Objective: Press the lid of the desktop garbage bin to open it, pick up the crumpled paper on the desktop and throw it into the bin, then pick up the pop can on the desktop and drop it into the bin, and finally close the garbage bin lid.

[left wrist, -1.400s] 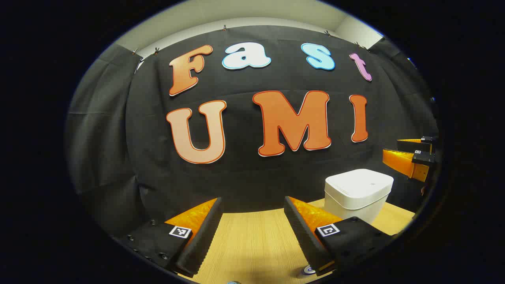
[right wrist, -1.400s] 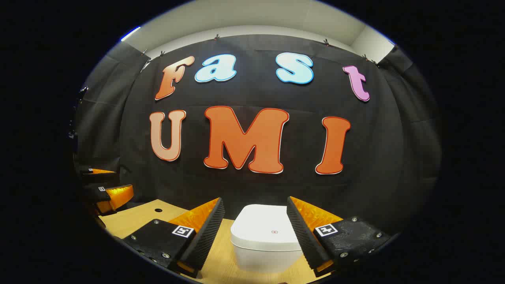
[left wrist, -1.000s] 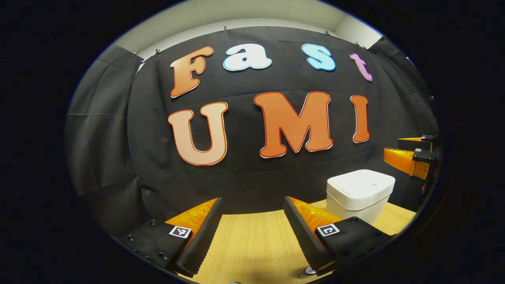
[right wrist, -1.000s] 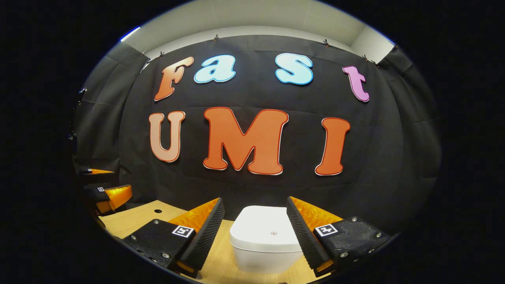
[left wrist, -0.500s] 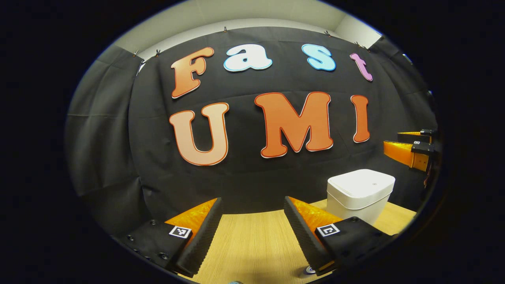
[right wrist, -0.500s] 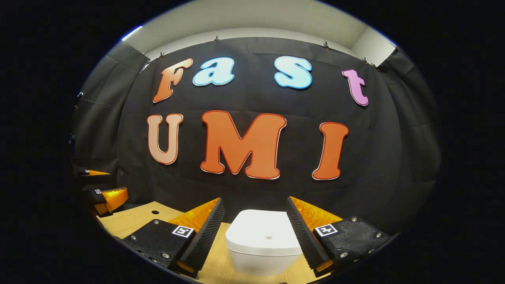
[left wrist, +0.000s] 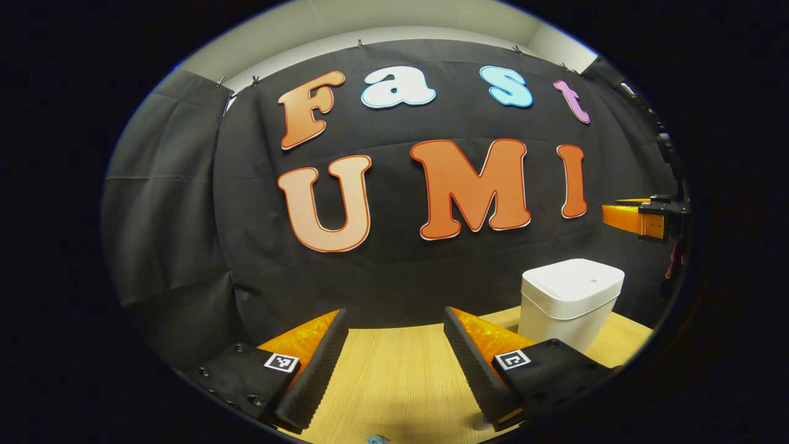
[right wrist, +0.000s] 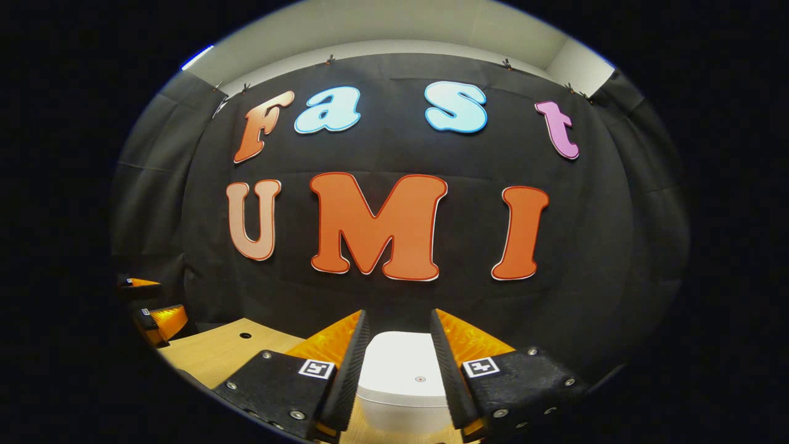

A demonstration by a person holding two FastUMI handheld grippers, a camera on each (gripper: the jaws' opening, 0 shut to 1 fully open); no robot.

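The white desktop bin (left wrist: 568, 311) stands on the wooden table (left wrist: 394, 376) to the right of my left gripper, its lid (left wrist: 573, 277) down. My left gripper (left wrist: 394, 317) hovers low over the table, open, with nothing between its fingers. My right gripper (right wrist: 399, 316) hangs just above and in front of the bin lid (right wrist: 400, 367), which shows through the gap between its fingers. Those fingers stand narrowed but apart and hold nothing. From the left gripper view, the right gripper (left wrist: 641, 219) is up above the bin at the far right.
The black cloth wall rises close behind the table. The left gripper (right wrist: 151, 320) appears at the far left of the right gripper view, beside a small hole in the tabletop (right wrist: 245, 336). A small blue scrap (left wrist: 373, 439) peeks in at the bottom edge.
The right gripper's fingers have drawn closer together, and it has risen a little above the bin. The left gripper's view has swung slightly, its fingers still spread.
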